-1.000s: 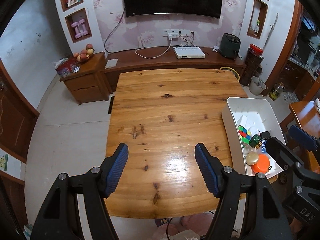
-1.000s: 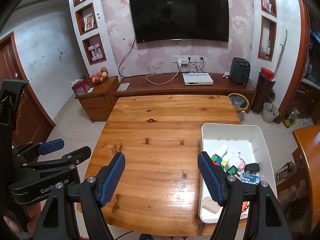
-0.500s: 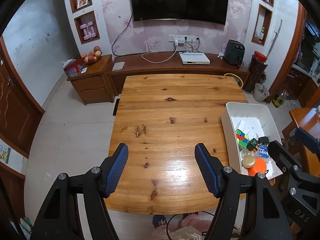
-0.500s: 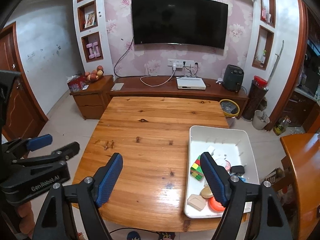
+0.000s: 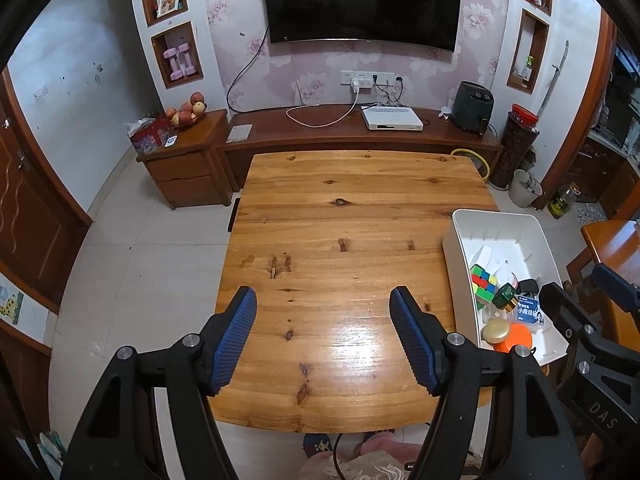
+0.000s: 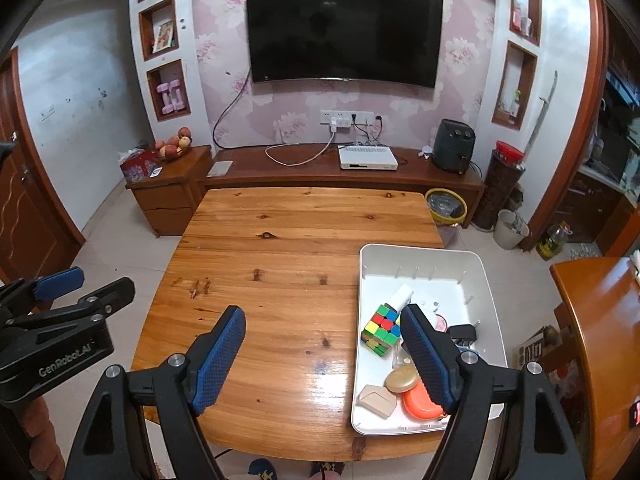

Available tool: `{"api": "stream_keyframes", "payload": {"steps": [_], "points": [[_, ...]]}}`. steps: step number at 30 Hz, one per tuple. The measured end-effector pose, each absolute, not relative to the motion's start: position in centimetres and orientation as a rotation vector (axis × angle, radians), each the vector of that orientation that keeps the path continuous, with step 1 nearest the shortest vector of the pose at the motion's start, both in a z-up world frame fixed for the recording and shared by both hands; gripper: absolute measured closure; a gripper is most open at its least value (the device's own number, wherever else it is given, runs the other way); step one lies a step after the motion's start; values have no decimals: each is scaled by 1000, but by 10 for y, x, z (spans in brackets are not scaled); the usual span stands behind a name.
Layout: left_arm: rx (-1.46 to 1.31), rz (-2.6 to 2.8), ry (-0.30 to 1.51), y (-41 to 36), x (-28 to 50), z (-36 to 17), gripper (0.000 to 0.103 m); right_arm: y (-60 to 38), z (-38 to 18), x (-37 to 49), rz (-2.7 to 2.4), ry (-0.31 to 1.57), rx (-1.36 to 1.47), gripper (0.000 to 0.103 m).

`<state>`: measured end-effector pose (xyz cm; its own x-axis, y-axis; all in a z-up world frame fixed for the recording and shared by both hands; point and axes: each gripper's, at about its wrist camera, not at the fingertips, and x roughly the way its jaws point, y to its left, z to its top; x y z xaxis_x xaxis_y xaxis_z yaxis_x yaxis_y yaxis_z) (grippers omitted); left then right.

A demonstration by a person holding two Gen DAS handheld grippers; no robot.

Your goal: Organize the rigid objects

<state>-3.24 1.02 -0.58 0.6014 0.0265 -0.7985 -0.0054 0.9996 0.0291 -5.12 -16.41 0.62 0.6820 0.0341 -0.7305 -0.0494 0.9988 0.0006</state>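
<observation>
The white bin (image 6: 482,276) sits on the right side of the wooden table (image 6: 280,264), close to the near edge. Inside the bin is a colored puzzle cube (image 6: 380,330), leaning against the bin's left wall. Just in front of the cube, nearer the bin's front wall, lie a round gold tin (image 6: 401,380), an orange lid (image 6: 418,400) and a tan bar of soap (image 6: 376,399). A black plug (image 6: 463,333) and a small blue card (image 5: 529,311) lie to the right of the cube, and a little green box (image 5: 503,297) touches the cube. A white bottle (image 6: 401,295) lies behind the cube, toward the bin's far wall. The right gripper (image 6: 324,354) hangs above the near edge of the table with its fingers wide apart and nothing between them; one finger is over the bin. The left gripper (image 5: 323,340) is to the left of the bin, over the bare wood, also spread wide and holding nothing. Past the far end of the table is a long low cabinet (image 5: 360,136), and above it a black TV (image 6: 344,36) hangs on the flowered wall.
</observation>
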Motion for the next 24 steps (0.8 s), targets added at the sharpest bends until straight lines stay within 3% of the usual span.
{"api": "stream_keyframes", "payload": {"steps": [24], "points": [[42,36,963,12,-25,-14,30,-159,-2,-39,49,867,-36,23]]}}
